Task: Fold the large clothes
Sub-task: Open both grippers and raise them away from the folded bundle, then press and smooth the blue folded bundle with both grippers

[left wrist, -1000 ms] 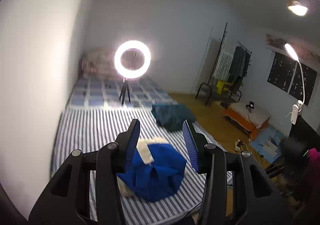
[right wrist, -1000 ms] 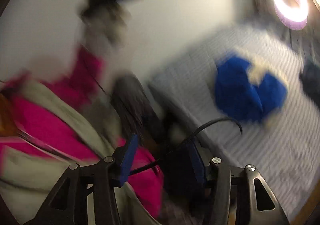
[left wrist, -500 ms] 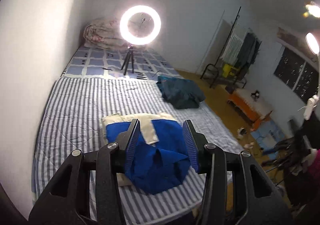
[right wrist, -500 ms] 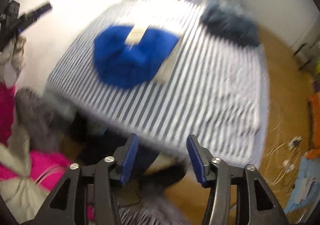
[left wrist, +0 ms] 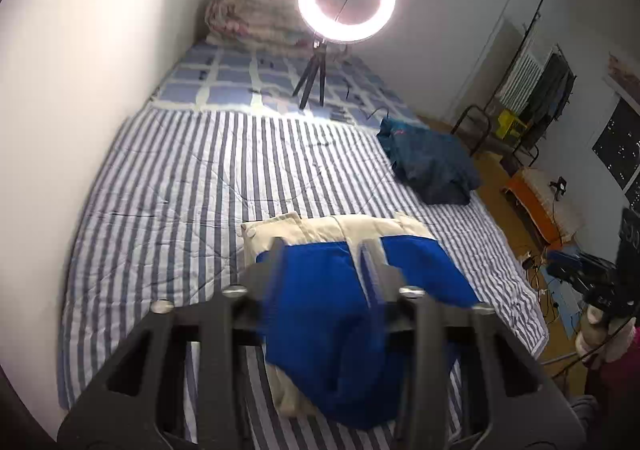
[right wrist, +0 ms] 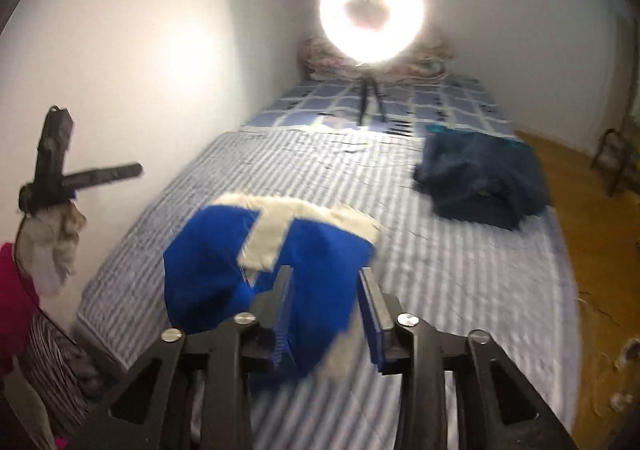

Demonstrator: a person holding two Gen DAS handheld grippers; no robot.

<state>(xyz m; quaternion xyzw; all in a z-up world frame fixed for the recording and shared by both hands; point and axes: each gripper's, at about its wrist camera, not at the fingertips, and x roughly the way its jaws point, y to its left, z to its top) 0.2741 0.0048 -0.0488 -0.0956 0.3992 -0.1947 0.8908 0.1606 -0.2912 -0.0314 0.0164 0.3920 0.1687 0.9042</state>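
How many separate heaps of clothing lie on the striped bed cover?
2: a bright blue and cream garment near the bed's foot, and a crumpled dark navy garment at the floor-side edge, nearer the ring light. Others may be out of view.

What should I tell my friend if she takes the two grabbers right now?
Left gripper: jaws have just been closing, nothing pinched yet; it points down over the blue-and-cream garment.
Right gripper: jaws just closing too, gap showing, over the same garment, not gripping.
The garment lies bunched near the foot of the striped bed. A dark blue garment lies crumpled further up, by the bed's floor-side edge.
Done: nothing folded.
Left: probably grab, spread and fold both.
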